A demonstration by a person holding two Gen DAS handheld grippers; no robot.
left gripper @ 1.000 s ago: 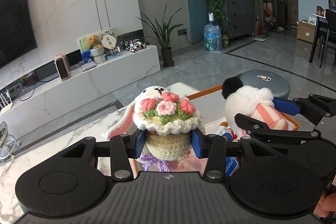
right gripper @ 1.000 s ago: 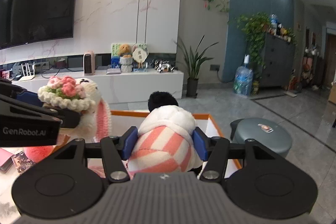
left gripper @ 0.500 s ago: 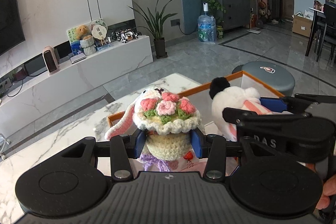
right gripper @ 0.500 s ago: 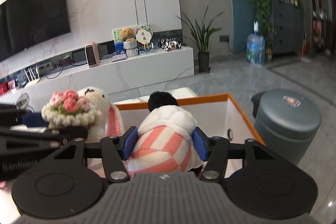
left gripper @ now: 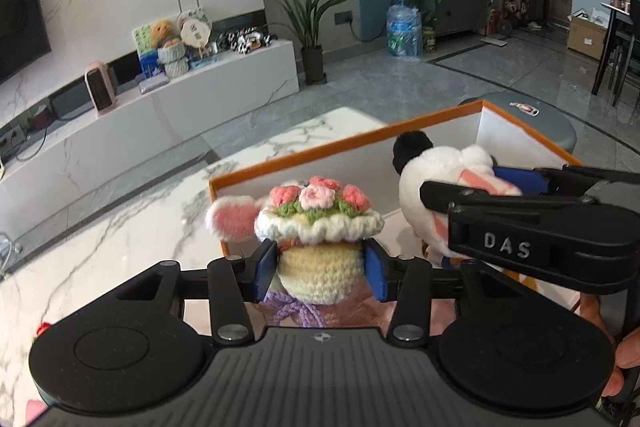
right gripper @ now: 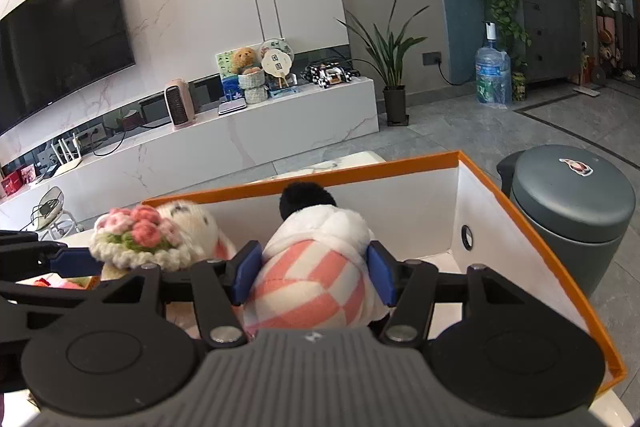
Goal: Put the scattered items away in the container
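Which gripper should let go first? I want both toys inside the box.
Probably the right gripper: its striped plush hangs well inside the orange box. The left gripper's crochet bunny sits near the box's corner.

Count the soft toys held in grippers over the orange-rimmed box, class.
2. The crocheted bunny sits in the left gripper; the plush in pink-checked clothes sits in the right gripper. Both hang over the box. Others may lie hidden below.
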